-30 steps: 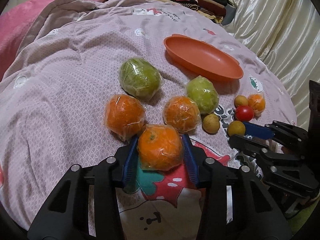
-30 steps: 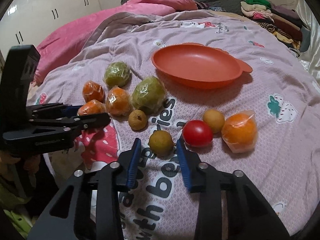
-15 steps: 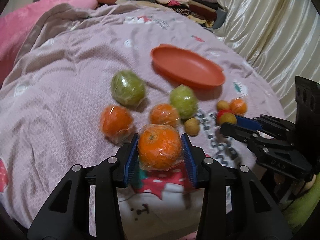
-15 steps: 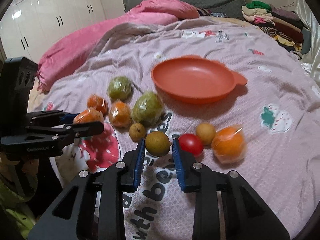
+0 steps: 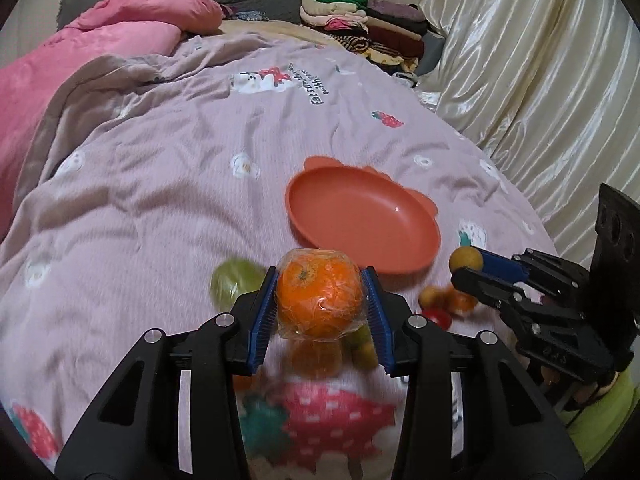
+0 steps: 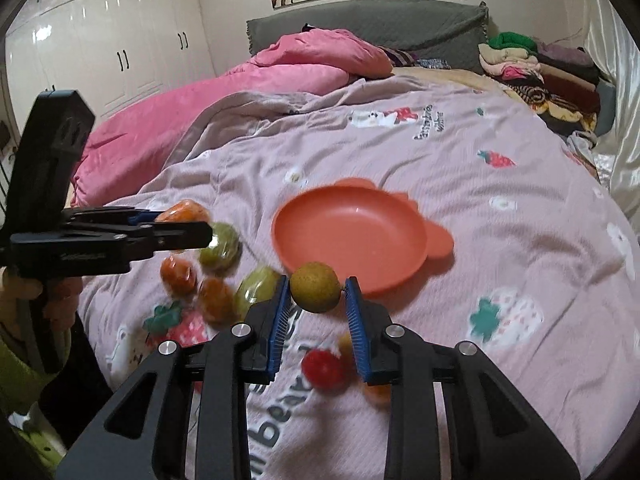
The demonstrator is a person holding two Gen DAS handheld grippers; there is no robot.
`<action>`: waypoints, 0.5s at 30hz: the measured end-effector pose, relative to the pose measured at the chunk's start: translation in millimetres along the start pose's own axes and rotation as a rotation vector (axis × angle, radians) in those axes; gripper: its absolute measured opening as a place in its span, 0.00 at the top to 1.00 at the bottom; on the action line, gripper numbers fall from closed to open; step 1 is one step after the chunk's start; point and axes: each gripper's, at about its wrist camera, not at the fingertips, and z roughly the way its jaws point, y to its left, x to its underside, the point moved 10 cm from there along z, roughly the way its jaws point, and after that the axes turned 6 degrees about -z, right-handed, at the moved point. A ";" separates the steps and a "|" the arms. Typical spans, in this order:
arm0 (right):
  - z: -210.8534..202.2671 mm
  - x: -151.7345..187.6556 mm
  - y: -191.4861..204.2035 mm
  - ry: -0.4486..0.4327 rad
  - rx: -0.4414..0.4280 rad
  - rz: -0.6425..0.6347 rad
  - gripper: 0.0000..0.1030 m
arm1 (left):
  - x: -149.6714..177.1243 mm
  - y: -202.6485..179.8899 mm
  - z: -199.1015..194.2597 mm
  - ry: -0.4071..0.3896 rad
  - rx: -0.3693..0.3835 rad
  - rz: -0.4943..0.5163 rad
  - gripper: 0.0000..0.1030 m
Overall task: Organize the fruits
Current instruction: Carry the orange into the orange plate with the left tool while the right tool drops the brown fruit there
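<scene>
My left gripper [image 5: 320, 300] is shut on a plastic-wrapped orange [image 5: 318, 294], held up above the bed, short of the orange plate [image 5: 360, 220]. My right gripper [image 6: 316, 294] is shut on a small yellow-brown fruit [image 6: 315, 287], lifted just in front of the same plate [image 6: 348, 236]. In the left wrist view the right gripper [image 5: 466, 266] shows at the right with that fruit [image 5: 464, 258]. In the right wrist view the left gripper [image 6: 188, 226] shows at the left with the orange [image 6: 182, 212]. Wrapped green and orange fruits [image 6: 218, 246] and a red tomato [image 6: 323, 368] lie blurred on the quilt below.
The mauve quilt [image 5: 180, 168] covers the bed, with a pink blanket [image 6: 248, 88] at the far left. Folded clothes [image 5: 360, 24] are stacked at the headboard. Cream curtains [image 5: 540, 80] hang along the right, white wardrobes [image 6: 100, 48] at the left.
Both grippers closed on their fruit and lifted it off the quilt, moving toward the plate. The fruits left on the bed now sit lower in both views.
</scene>
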 end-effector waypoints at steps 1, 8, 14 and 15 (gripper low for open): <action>1.7 -3.0 -1.4 -0.001 0.000 -0.006 0.74 | -2.2 0.6 3.1 0.006 0.001 -0.004 0.68; 20.0 -14.9 -12.2 0.025 0.005 -0.047 0.74 | -25.1 -5.9 33.3 0.056 -0.005 0.029 0.68; 39.3 -12.7 -18.6 0.084 -0.007 -0.070 0.74 | -37.3 -13.8 58.0 0.102 -0.019 0.068 0.68; 41.4 -11.9 -19.9 0.092 -0.006 -0.071 0.74 | -39.1 -14.7 61.5 0.106 -0.024 0.076 0.68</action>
